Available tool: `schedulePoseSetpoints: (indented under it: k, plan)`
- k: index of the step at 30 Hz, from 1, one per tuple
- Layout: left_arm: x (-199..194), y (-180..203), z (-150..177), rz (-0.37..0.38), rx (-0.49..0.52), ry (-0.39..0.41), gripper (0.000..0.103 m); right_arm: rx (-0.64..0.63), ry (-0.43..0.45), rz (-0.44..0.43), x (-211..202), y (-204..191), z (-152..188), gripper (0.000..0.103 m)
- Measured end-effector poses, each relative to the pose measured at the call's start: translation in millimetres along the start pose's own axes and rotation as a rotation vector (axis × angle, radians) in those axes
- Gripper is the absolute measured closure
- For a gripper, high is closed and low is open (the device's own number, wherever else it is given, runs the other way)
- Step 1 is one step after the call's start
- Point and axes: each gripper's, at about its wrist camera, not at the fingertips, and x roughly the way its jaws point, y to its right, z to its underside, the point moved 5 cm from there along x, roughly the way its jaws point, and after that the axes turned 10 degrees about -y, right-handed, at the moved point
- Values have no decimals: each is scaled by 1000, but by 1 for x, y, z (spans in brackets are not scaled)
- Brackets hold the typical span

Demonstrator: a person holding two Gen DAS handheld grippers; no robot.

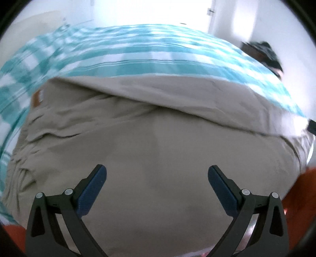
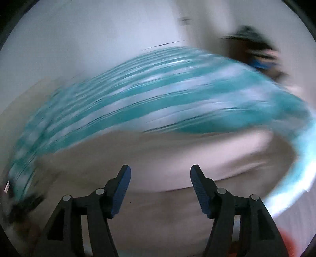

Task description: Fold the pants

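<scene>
Beige pants (image 1: 150, 126) lie folded over on a teal and white checked cloth (image 1: 138, 53). A brown waistband label (image 1: 36, 99) shows at the left. My left gripper (image 1: 157, 172) is open and empty, just above the near part of the pants. The right wrist view is heavily blurred: the pants (image 2: 158, 158) fill its lower half below the checked cloth (image 2: 158, 94). My right gripper (image 2: 160, 172) is open and empty above the pants.
A dark object (image 1: 264, 53) stands at the far right beyond the cloth, and it also shows blurred in the right wrist view (image 2: 254, 51). Orange fabric (image 1: 300, 189) shows at the lower edges. White walls (image 1: 227, 15) lie behind.
</scene>
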Motion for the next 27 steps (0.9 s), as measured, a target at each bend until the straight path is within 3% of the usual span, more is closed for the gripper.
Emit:
schedulePoseSetpoints:
  k: [4,7,9,17,24,27]
  plan:
    - [4,4,10,-38,61,-17,1,-229,-143,-149,52,-115,36,40]
    - [-1,-9,14,-40,22,-15,1,-352,-205,-154,79,-159,62,40]
    - [0,-26,13,-27,-42,-21,1,-380,-233,-139,93,-164,72,40]
    - [21,-63,17,1,-229,-97,1,-330,-219,-76,91,-126,69,40]
    - [24,-56,19,-46,-184,-108,1,-142,-192,-16,80,-58,58,40]
    - [24,-57,19,-43,-184,-108,1,-47,-185,-75,76,-32,50,53]
